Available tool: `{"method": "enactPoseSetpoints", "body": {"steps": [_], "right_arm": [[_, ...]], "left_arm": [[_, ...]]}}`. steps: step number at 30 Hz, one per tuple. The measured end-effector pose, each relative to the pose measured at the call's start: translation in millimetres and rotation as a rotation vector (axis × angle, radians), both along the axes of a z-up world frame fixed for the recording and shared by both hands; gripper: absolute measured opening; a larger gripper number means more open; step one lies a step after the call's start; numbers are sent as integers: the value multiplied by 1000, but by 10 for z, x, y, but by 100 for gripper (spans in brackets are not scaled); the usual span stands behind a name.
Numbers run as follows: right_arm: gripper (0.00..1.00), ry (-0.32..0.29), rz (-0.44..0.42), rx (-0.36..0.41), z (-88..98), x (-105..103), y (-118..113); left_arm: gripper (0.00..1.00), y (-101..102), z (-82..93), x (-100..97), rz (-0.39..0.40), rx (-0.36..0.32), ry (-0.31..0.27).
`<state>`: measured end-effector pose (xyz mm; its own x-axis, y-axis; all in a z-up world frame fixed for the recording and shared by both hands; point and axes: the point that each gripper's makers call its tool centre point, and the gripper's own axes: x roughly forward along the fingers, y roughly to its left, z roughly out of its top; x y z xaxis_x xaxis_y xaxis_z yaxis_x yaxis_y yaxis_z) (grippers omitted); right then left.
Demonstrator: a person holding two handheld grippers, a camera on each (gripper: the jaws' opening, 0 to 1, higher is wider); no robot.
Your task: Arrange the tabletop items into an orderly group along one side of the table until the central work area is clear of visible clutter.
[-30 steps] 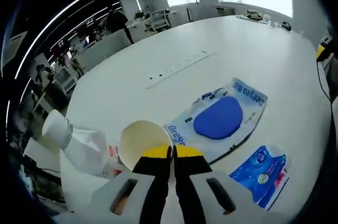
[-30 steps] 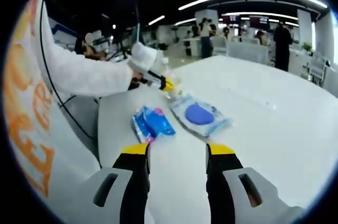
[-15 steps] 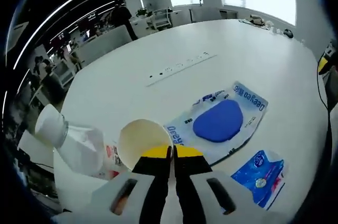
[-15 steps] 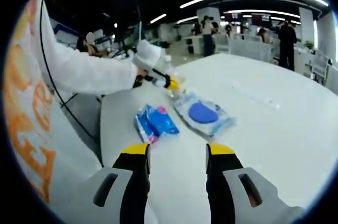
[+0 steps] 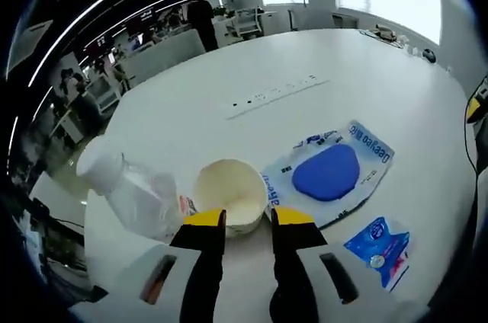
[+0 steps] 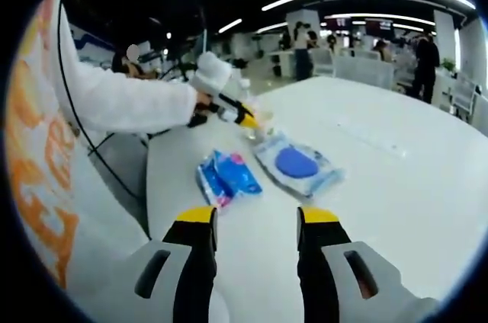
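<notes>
Left gripper view: left claw point(image 5: 248, 220) is sitting parted just short of the cup point(image 5: 229, 205), gripping nothing, probably so the cup stays put at the desk point(image 5: 229, 79) edge. Cup is standing upright, cream, between the lying bottle point(image 5: 136, 190) and the wipes point(image 5: 335, 172); a blue pack point(image 5: 379, 247) is lying nearby.

Right gripper view: right claw point(image 6: 254, 220) is hanging wide apart, empty, well back from the grouped items.

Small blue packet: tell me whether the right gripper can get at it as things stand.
Probably yes. The right gripper is open, and the small blue packet lies flat on bare table ahead of its fingers, nothing between.
</notes>
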<state>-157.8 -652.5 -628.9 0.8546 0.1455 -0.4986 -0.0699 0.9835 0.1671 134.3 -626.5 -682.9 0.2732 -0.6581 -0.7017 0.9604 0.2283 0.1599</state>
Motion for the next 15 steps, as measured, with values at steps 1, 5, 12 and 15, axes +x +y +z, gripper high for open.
{"method": "enactPoseSetpoints", "body": {"steps": [1,5,12,15], "right_arm": [[40,-2,0,1,1,1,4],[40,-4,4,4,-2,1,20],[41,-3,-8,14,-34,-32,15],[41,-3,-13,19,-38,-51,8]], "left_arm": [[28,24,17,8,12,-7,4],[32,101,86,4,36,-32,5],[55,250,153,-32,107,-86,34],[62,353,147,-66,149,-110,62]]}}
